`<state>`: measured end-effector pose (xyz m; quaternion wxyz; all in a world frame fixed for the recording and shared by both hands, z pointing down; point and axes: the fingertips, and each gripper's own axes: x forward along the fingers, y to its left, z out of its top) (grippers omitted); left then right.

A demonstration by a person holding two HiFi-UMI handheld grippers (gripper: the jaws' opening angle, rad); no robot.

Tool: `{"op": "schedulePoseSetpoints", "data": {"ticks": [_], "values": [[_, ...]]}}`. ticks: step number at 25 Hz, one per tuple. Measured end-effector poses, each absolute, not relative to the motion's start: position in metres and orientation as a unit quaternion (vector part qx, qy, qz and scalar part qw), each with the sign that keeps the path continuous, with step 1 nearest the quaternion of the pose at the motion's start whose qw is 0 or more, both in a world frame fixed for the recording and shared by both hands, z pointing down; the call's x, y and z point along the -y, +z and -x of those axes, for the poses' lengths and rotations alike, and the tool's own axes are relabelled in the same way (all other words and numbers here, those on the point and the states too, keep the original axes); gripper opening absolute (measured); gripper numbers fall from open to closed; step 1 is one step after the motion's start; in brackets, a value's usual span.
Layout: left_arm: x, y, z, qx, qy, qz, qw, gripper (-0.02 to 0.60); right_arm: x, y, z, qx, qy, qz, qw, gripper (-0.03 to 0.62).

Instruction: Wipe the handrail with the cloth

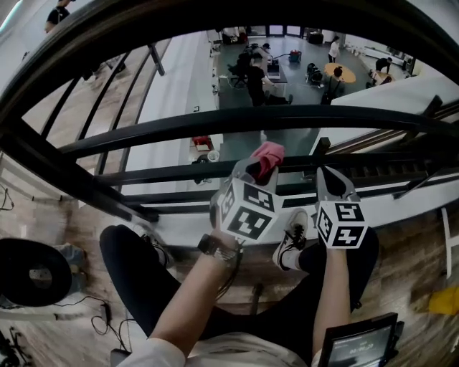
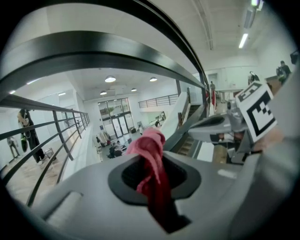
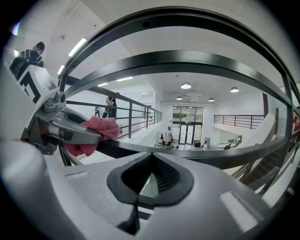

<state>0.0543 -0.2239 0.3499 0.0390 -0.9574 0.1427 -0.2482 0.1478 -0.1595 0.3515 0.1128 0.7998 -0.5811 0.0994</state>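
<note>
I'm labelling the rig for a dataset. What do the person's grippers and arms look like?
Left gripper and right gripper are light grey plastic with dark-lined jaws; each carries a cube of black-and-white square markers. The left wrist wears a wristwatch; the left sleeve is short and pale.

Cloth (image 1: pixel 267 154) sits in the left gripper (image 1: pixel 252 170) and pokes out forward, right at a lower rail (image 1: pixel 165 174). Right gripper (image 1: pixel 328 180) is just to its right. Both are under the top handrail (image 1: pixel 215 16). Shoe (image 1: pixel 292 244) is below between them, tablet (image 1: pixel 358 342) is bottom right, and the lobby floor (image 1: pixel 287 68) is far below past the bars.
</note>
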Motion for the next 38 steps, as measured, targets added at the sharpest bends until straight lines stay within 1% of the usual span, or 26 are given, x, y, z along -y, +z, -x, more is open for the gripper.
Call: {"op": "schedulePoseSetpoints", "data": {"ticks": [5,12,15,19,24,38], "values": [[0.236,0.347,-0.035,-0.162,-0.246,0.955,0.033,0.063,0.163,0.350,-0.143,0.589,0.089,-0.792,0.134,0.002],[0.268,0.346,0.019,-0.198,-0.245,0.949,0.012,0.063,0.170,0.347,-0.136,0.578,0.098,-0.802,0.116,0.002],[0.278,0.345,0.036,-0.215,-0.244,0.946,0.007,0.063,0.168,0.340,-0.133,0.587,0.084,-0.796,0.121,0.002],[0.291,0.343,0.056,-0.230,-0.235,0.944,0.001,0.063,0.177,0.326,-0.116,0.597,0.059,-0.788,0.139,0.002],[0.311,0.345,0.089,-0.249,-0.234,0.940,-0.006,0.063,0.203,0.331,-0.093,0.612,0.071,-0.773,0.152,0.002],[0.335,0.345,0.146,-0.254,-0.232,0.939,0.023,0.063,0.241,0.323,-0.041,0.646,0.068,-0.746,0.145,0.002]]}}
